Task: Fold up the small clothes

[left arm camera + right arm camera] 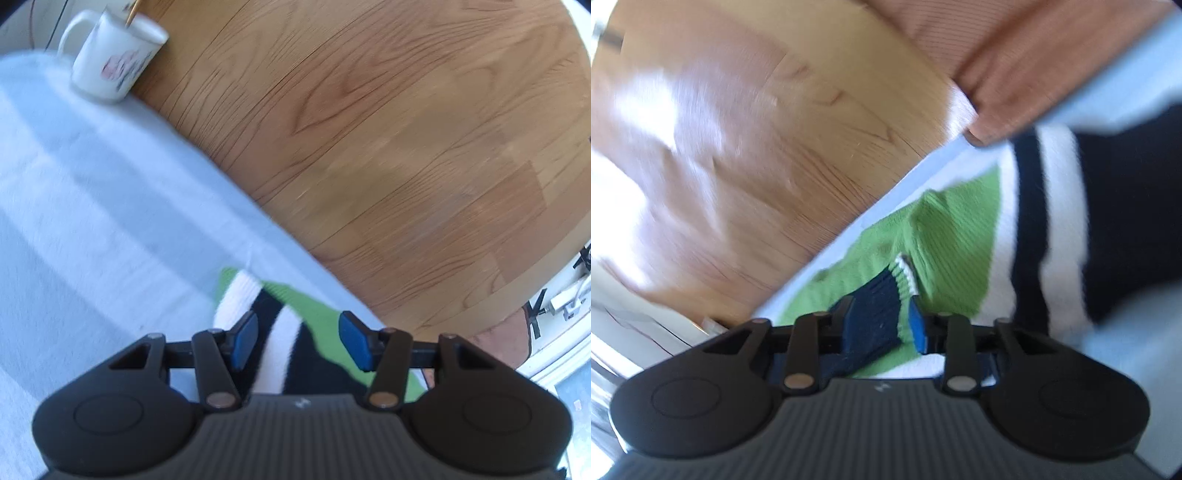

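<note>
Over on the left, the left gripper (pixel 298 339) sits low over the pale blue cloth (pixel 92 206), jaws standing roughly half apart with daylight on both sides of the blue pads (pixel 245 341). Directly beneath and between them lies the striped garment (pixel 284 332), green, white and navy, but neither pad presses on it, so nothing is held there. Far ahead and to the left of that gripper stands a white mug (pixel 114 59) at the cloth's edge, with wooden floor (pixel 388 140) beyond.

Moving right, the right gripper (pixel 882 321) shows a navy ribbed cuff (pixel 871 317) lying in its gap. The jaws stand part-way open, and through the blur the cuff looks loose rather than pinched, though that is hard to call. The striped body of the garment spreads ahead and to the right of this gripper, a salmon-coloured sleeve (pixel 1034 62) above it.

The read: a fold looks to have just been laid and let go. The next move calls for both grippers to lift clear without dragging fabric, then take fresh edges for the following fold.
</note>
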The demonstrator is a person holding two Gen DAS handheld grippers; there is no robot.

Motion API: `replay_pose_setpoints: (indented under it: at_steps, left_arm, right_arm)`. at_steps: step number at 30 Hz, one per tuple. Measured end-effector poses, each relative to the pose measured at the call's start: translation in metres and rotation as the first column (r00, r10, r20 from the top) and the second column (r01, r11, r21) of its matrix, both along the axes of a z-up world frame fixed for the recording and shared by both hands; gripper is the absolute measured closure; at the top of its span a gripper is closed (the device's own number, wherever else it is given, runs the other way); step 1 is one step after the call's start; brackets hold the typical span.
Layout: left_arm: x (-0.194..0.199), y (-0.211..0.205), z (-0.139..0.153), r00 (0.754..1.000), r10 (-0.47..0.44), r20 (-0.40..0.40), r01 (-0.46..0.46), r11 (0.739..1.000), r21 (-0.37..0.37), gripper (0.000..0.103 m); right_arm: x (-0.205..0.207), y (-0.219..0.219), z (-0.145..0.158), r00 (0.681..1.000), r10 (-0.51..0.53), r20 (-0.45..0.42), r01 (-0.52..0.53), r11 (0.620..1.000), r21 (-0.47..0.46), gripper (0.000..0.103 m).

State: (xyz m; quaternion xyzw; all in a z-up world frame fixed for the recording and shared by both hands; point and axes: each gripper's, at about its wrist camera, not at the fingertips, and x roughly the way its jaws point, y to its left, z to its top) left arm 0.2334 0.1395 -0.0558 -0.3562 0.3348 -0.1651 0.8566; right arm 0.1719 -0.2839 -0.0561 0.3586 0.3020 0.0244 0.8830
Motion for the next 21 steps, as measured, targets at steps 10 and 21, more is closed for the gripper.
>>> replay_pose_setpoints:
  at_steps: [10,21]
  left_arm:
    - [0.001,-0.029,0.0,0.989,-0.141,0.033,0.137,0.987,0.089,0.101]
    - [0.002,-0.012,-0.005,1.0,0.005,0.023,-0.008,0.992,0.122,0.099]
  right_arm:
    - [0.008,0.024,0.009,0.995,0.002,0.098,0.016,0.983,-0.182,0.092]
    - [0.001,-0.025,-0.012,0.971,-0.22,0.092,0.227,0.97,-0.085,0.069]
